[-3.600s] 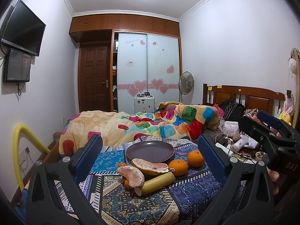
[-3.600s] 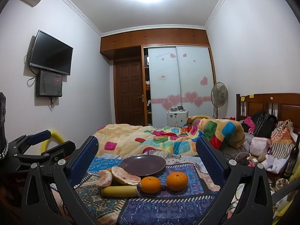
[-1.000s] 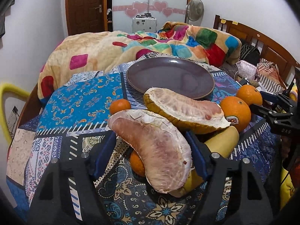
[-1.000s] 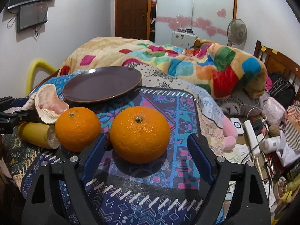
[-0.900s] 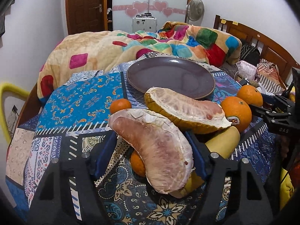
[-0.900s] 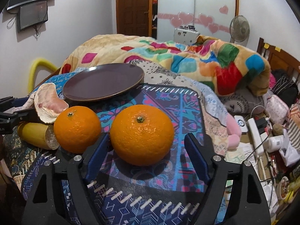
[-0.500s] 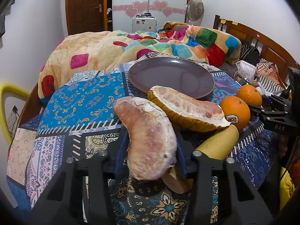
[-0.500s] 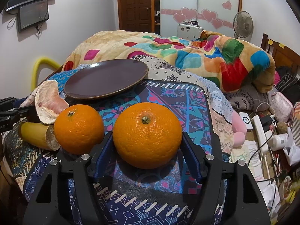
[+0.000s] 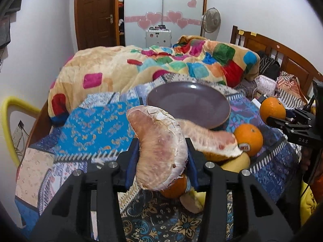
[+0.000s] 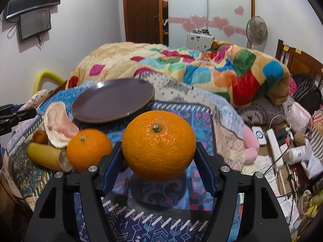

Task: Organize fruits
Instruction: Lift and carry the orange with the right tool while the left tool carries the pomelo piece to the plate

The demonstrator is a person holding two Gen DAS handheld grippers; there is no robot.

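My left gripper (image 9: pixel 161 157) is shut on a peeled pomelo segment (image 9: pixel 159 147) and holds it above the patterned cloth. A second pomelo piece (image 9: pixel 210 139), a small orange (image 9: pixel 175 185) and a banana (image 9: pixel 236 161) lie behind and below it. My right gripper (image 10: pixel 159 161) is shut on a large orange (image 10: pixel 158 145), lifted off the cloth; it shows at the right in the left wrist view (image 9: pixel 272 110). Another orange (image 10: pixel 88 149) lies to its left. The dark purple plate (image 10: pixel 113 102) sits empty beyond, also seen in the left wrist view (image 9: pixel 187 102).
A colourful quilt (image 10: pixel 181 68) is heaped on the bed behind the plate. Clutter with a power strip (image 10: pixel 275 147) and cables fills the floor to the right. A yellow tube (image 9: pixel 8 125) curves at the left edge.
Both grippers came down from a high view, closed around their fruit and lifted: the left on the pomelo segment, the right on the large orange.
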